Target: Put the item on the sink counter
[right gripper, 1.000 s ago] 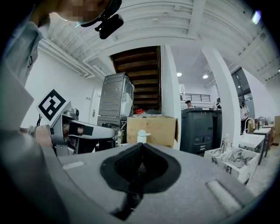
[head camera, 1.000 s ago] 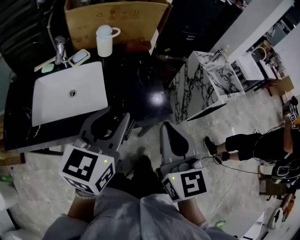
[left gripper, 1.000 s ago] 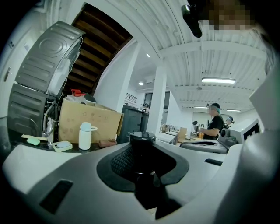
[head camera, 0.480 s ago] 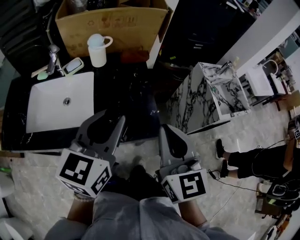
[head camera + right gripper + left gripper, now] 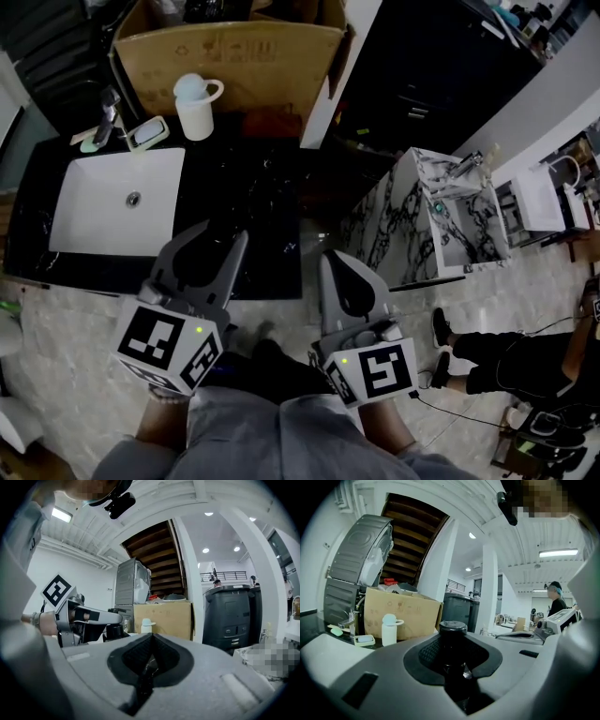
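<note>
- My left gripper (image 5: 214,246) holds the black bottle (image 5: 453,634). The fingers are about half open and press on its two sides.
- Only the left gripper view shows this bottle well: it stands upright between the dark pads, and its round cap rises above them. In the head view it is only a dark shape between the grey fingers, difficult to separate from the black tabletop (image 5: 272,216) under it.
- The head view shows where the bottle is: in my fingers, over the front part of the tabletop, just to the right of the white sink (image 5: 89,211). I cannot tell if its bottom touches the surface.
- My right gripper (image 5: 150,648) has its fingers pressed together, with nothing between them. The right gripper view shows the pads meeting in one thin line. From above I see only the closed grey shell, in front of the tabletop edge and over the floor.
- The right gripper view also shows my left gripper from the side, at the left of the picture, with the dark bottle in it.
- At the back of the tabletop there are a white cup (image 5: 195,105), a soap dish (image 5: 150,133) and a faucet (image 5: 110,108), with a cardboard box (image 5: 234,56) behind them.
- Only the head view shows the marble stand (image 5: 441,220) at the right, and the legs of a person (image 5: 497,361) on the floor.
</note>
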Demonstrator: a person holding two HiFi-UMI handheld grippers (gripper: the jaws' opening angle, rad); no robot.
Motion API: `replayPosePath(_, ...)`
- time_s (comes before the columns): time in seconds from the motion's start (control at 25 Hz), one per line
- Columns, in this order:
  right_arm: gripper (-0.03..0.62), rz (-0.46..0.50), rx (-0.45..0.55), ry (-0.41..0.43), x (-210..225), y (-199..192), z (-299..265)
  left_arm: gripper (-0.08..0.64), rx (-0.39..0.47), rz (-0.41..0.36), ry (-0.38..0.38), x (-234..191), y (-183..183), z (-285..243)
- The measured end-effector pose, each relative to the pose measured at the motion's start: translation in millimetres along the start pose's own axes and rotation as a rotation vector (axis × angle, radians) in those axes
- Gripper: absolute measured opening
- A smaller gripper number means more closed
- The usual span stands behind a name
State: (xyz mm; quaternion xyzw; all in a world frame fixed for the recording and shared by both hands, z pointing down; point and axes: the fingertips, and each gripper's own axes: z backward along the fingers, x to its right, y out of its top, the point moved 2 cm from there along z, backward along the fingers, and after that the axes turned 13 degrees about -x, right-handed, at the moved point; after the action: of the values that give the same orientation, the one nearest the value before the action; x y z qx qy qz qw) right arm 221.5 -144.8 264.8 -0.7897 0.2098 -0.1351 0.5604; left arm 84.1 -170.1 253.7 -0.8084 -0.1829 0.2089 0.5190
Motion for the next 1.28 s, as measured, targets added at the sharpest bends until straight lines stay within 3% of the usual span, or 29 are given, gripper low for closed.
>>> replayPosePath(0.24, -0.003, 0.0, -0.008, 0.066, 16, -3, -3, 0.098, -0.009, 0.02, 0.056, 12, 3, -11)
replayPosePath(0.6, -0.003, -0.034, -0.006, 0.088, 26, -1, -7, 0.098, -0.018, 0.029, 0.083, 13, 12, -24)
replayPosePath(1.28, -0.003, -0.051, -0.056, 0.043, 19, -5, -45, 0.098, -0.078, 0.024, 0.036, -29, -1, -65)
